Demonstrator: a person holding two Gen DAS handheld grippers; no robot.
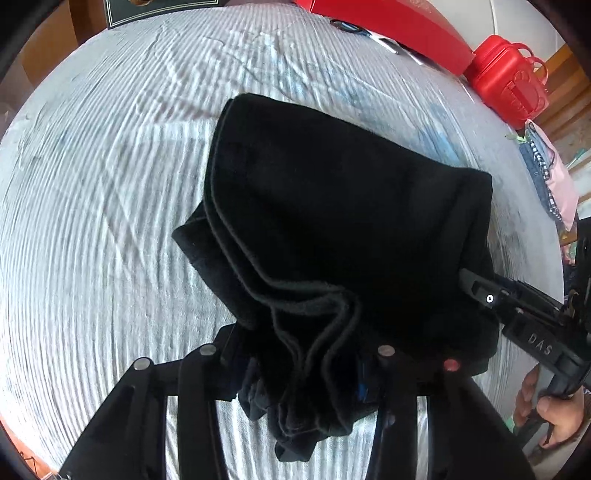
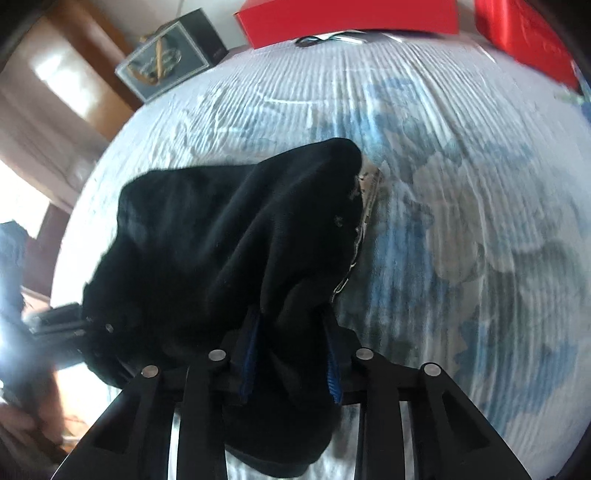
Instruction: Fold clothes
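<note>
A black garment [image 1: 332, 229] hangs bunched between both grippers above a bed with a white and blue ribbed cover [image 1: 110, 184]. My left gripper [image 1: 303, 369] is shut on the garment's near edge; cloth spills over and below its fingers. My right gripper [image 2: 291, 362] is shut on another part of the same garment [image 2: 221, 240], with blue pads [image 2: 334, 380] showing at the cloth. The right gripper also shows in the left wrist view [image 1: 480, 291], biting the garment's right side. A pale label [image 2: 369, 192] sticks out at the garment's far edge.
A red box [image 1: 388, 22] and a red plastic can [image 1: 506, 77] stand at the bed's far right edge. Checked and pink cloth [image 1: 550, 177] lies at the right edge. A dark framed box [image 2: 170, 51] sits at the far left corner.
</note>
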